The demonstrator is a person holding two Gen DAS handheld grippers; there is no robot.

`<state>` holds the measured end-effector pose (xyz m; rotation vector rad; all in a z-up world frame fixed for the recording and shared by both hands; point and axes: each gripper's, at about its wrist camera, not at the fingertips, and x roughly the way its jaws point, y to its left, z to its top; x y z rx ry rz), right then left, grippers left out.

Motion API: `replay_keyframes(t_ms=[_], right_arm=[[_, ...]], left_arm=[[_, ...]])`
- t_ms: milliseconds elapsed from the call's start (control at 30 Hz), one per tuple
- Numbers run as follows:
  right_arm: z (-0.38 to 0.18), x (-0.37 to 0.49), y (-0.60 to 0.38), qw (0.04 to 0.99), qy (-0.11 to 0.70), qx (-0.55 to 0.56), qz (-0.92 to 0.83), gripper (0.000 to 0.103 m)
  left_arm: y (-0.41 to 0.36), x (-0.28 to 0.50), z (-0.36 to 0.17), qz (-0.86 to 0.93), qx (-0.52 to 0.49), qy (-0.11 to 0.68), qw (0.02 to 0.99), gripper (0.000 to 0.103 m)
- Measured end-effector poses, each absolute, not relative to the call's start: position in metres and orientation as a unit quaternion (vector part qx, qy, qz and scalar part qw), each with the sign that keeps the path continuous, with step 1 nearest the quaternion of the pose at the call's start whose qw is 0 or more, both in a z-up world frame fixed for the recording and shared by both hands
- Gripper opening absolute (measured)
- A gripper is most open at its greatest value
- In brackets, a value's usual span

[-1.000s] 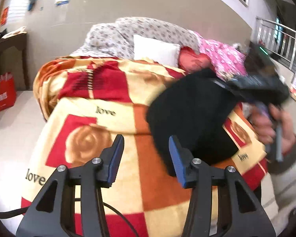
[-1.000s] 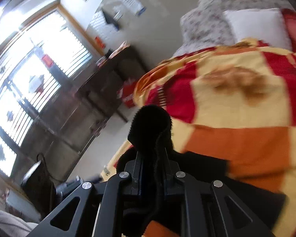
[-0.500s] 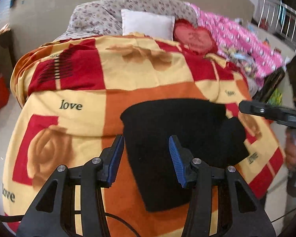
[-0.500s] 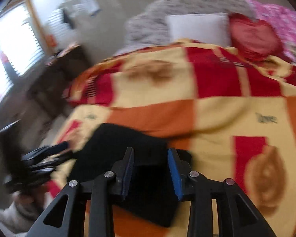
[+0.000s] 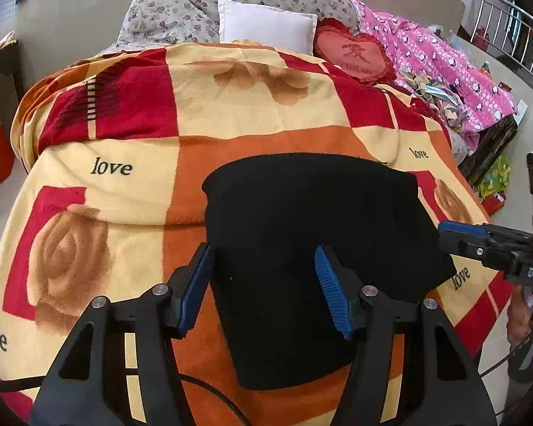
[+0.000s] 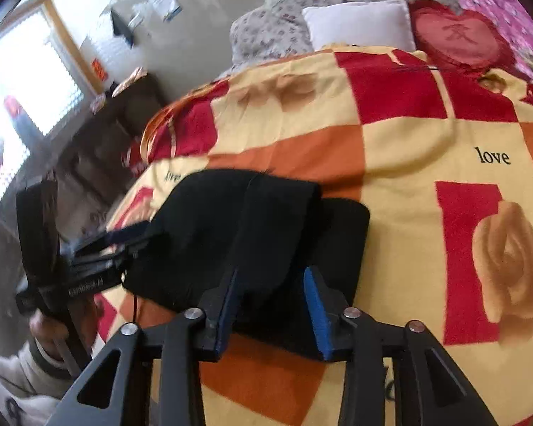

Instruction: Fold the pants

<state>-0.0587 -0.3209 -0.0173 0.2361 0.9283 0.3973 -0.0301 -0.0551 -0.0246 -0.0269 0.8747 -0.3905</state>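
The black knitted pants (image 5: 302, 248) lie on the bed, on a fleece blanket (image 5: 131, 191) with red, orange and cream squares and the word "love" printed on it. In the left wrist view they fill the centre and lower centre of the frame as a compact dark block with rounded corners. In the right wrist view they sit in the lower centre, and a top layer is visible over a wider bottom layer that sticks out toward the right of the frame. So the pants look folded at least once already; I judge that the work is near its end and the step in hand is to tidy the bundle or make one last fold.

The left gripper (image 5: 264, 285) hovers over the near part of the pants with its jaws apart and nothing between them. The right gripper (image 6: 272, 305) is also above the near edge, its jaws apart and empty. Its blue pads (image 6: 316, 305) are close to the cloth, but I cannot tell if they touch it.

To do this step well, each gripper should probably take all layers of one edge together, not only the top one, because knitted cloth slides easily and the layers can shift. It is better to lift low and lay the fold down slowly, so the edges meet. The soft blanket can also wrinkle or be pinched with the pants, so the jaws should close only on the black cloth.
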Motion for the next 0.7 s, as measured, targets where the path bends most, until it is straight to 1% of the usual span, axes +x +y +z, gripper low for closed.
replay_keyframes(t_ms=[100, 233, 267, 300, 333, 533, 600, 700], right_arm=[[-0.027, -0.044, -0.311, 0.859, 0.460, 0.121, 0.192, 0.045], [-0.033, -0.032, -0.294, 0.862, 0.457, 0.121, 0.186, 0.045], [-0.034, -0.030, -0.289, 0.863, 0.454, 0.117, 0.188, 0.042], [-0.034, -0.028, -0.285, 0.868, 0.448, 0.111, 0.184, 0.029], [-0.032, -0.028, -0.284, 0.876, 0.439, 0.104, 0.171, 0.009], [0.000, -0.044, -0.308, 0.902, 0.384, 0.112, 0.162, 0.007], [0.006, -0.048, -0.317, 0.905, 0.382, 0.107, 0.153, 0.007], [-0.002, -0.046, -0.326, 0.903, 0.399, 0.098, 0.129, 0.006]], left_arm=[[-0.056, -0.031, -0.024, -0.184, -0.011, 0.420, 0.889, 0.059], [-0.056, -0.029, -0.025, -0.180, -0.017, 0.423, 0.888, 0.061], [-0.055, -0.028, -0.026, -0.178, -0.019, 0.426, 0.887, 0.061], [-0.055, -0.027, -0.025, -0.175, -0.020, 0.427, 0.887, 0.061], [-0.055, -0.026, -0.025, -0.173, -0.021, 0.428, 0.887, 0.061], [-0.061, -0.028, -0.009, -0.174, -0.008, 0.419, 0.891, 0.061], [-0.066, -0.028, -0.007, -0.177, -0.005, 0.414, 0.893, 0.061], [-0.076, -0.023, -0.015, -0.183, -0.008, 0.429, 0.884, 0.061]])
